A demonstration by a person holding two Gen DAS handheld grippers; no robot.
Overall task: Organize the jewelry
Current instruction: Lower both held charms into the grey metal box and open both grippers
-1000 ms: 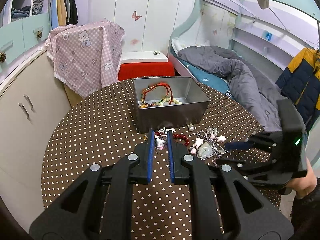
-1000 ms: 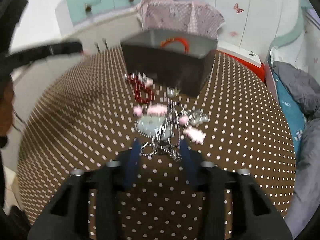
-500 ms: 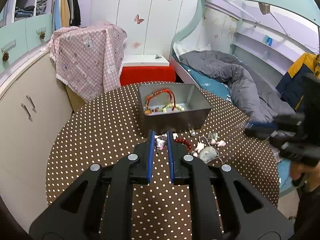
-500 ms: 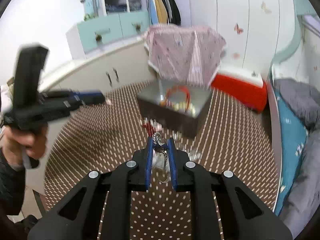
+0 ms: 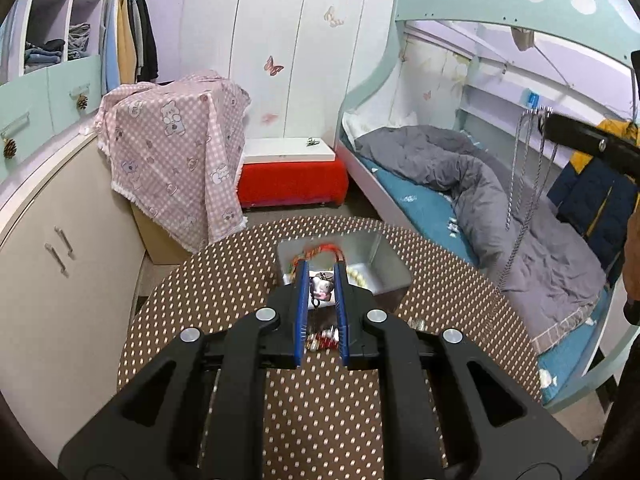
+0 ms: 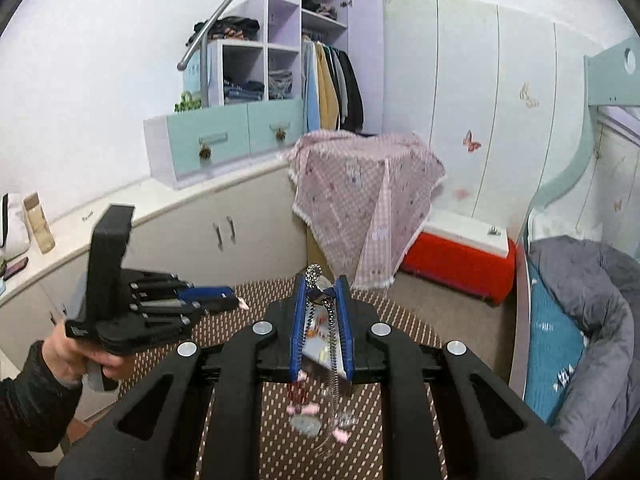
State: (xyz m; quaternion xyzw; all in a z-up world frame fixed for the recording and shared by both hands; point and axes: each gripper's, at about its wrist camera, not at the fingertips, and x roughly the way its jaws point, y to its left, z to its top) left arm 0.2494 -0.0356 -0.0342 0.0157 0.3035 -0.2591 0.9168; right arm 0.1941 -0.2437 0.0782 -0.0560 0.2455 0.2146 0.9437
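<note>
Two pieces are off the table at once, and that is your risk. The long silver chain necklace point(image 6: 320, 320) in your right gripper point(image 6: 321, 292) hangs in loose strands; its lowest links still seem to reach the brown polka-dot round table point(image 5: 224, 280) near its right edge. It could drag other pieces along, or snag the rim of the grey metal box point(image 5: 390, 266) that sits toward the far edge. Both grippers are nearly closed: the right pinches the chain near its top, and your left gripper point(image 5: 321, 284) clamps a small pale charm point(image 5: 322, 287), held over the box. More jewelry lies on the table in front of the box.
</note>
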